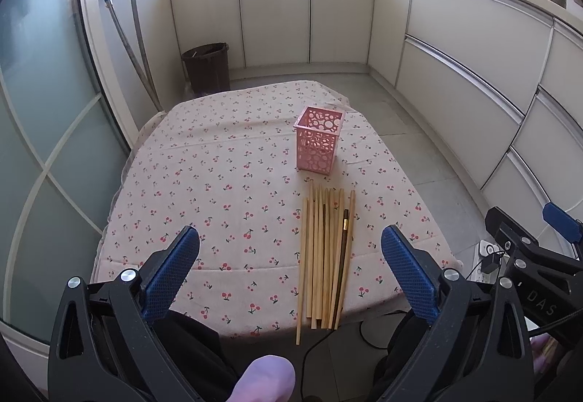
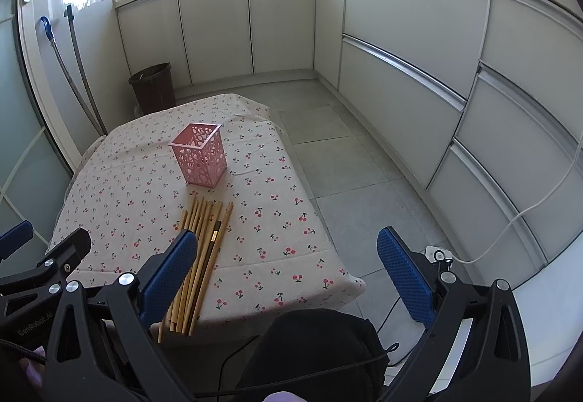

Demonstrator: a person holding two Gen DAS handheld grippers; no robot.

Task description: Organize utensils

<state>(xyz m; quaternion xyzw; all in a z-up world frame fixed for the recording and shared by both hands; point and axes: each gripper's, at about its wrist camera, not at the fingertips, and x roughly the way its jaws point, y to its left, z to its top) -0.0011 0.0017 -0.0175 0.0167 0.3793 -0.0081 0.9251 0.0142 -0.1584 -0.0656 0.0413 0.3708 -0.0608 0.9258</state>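
The left blue-padded tongs (image 1: 290,258) and right blue-padded tongs (image 2: 288,258) hover spread wide, gripping nothing, above the near edge of the cherry-print cloth-covered table (image 1: 218,183). A bundle of pale wooden chopsticks (image 1: 324,260) lies near-right, the pink perforated plastic square holder (image 1: 318,142) standing just beyond. White kitchen cabinets (image 1: 309,15) line the far and right walls.
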